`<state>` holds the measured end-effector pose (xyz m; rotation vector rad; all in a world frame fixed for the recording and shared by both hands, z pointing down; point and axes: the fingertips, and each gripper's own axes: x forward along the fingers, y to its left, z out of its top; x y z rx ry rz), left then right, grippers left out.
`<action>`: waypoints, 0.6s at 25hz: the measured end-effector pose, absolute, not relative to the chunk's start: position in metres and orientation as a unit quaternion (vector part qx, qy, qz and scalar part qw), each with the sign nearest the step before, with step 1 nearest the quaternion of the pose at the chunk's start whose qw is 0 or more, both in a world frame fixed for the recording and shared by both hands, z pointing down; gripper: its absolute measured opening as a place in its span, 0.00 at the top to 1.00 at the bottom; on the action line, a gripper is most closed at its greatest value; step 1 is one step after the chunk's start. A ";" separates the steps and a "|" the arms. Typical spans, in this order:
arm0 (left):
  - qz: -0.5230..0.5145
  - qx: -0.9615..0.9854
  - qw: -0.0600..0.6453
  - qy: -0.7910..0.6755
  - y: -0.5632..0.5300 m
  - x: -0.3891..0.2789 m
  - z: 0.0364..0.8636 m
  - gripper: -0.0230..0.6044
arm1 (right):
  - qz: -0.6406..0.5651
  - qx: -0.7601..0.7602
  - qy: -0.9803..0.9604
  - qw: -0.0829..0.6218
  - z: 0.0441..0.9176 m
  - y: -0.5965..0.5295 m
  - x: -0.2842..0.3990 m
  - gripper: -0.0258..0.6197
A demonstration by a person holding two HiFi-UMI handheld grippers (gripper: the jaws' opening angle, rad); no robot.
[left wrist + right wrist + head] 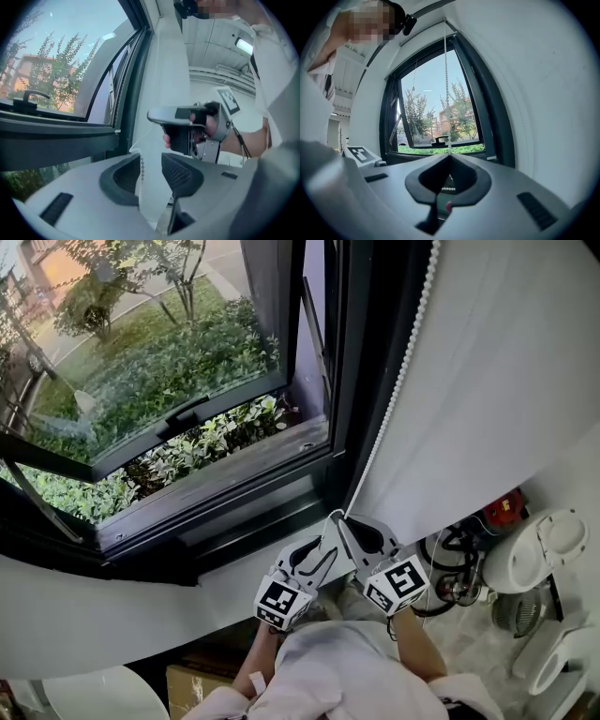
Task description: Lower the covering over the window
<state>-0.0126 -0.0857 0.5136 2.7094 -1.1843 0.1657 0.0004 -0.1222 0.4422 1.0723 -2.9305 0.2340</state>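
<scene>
A white roller blind (506,381) hangs at the right of the dark-framed window (309,456), covering only its right edge. Its white bead chain (394,390) runs from the top down to my grippers. My right gripper (340,517) is shut on the chain, which climbs straight up from its closed tips (449,153) in the right gripper view. A loop of beads (448,189) shows behind the jaws. Just below it, my left gripper (322,549) is open, and the chain (142,168) hangs loose between its pads (176,171), close to the left one.
The window sash (187,411) is swung outward over green shrubs. A white sill (94,615) runs below the frame. White appliances (544,549), a red object (506,507) and cables crowd the floor at right. A round white table (103,695) sits at bottom left.
</scene>
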 end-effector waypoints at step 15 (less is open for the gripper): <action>-0.040 0.921 0.002 -0.388 -0.102 -0.018 0.381 0.75 | 0.093 0.332 -0.938 0.024 0.469 -0.115 -0.010 0.97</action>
